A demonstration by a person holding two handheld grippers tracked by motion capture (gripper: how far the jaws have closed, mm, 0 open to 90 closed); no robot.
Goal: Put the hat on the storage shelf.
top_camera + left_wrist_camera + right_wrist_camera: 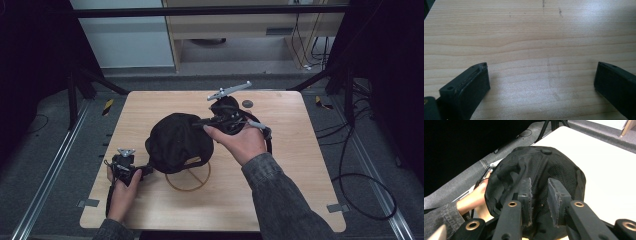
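A black mesh cap (175,140) lies crown-up in the middle of the wooden table (290,150). My right gripper (209,121) reaches it from the right. In the right gripper view its jaws (540,182) stand close together on the cap (544,165), with wrinkled fabric bunched between them. My left gripper (131,167) rests at the cap's near-left edge, held low over the table. In the left gripper view it (541,75) stands wide open over bare wood (529,37), holding nothing.
A thin tan ring (190,181) lies on the table, partly under the cap's near side. A small dark disc (247,103) sits near the far edge. Black frame legs and cables stand around the table.
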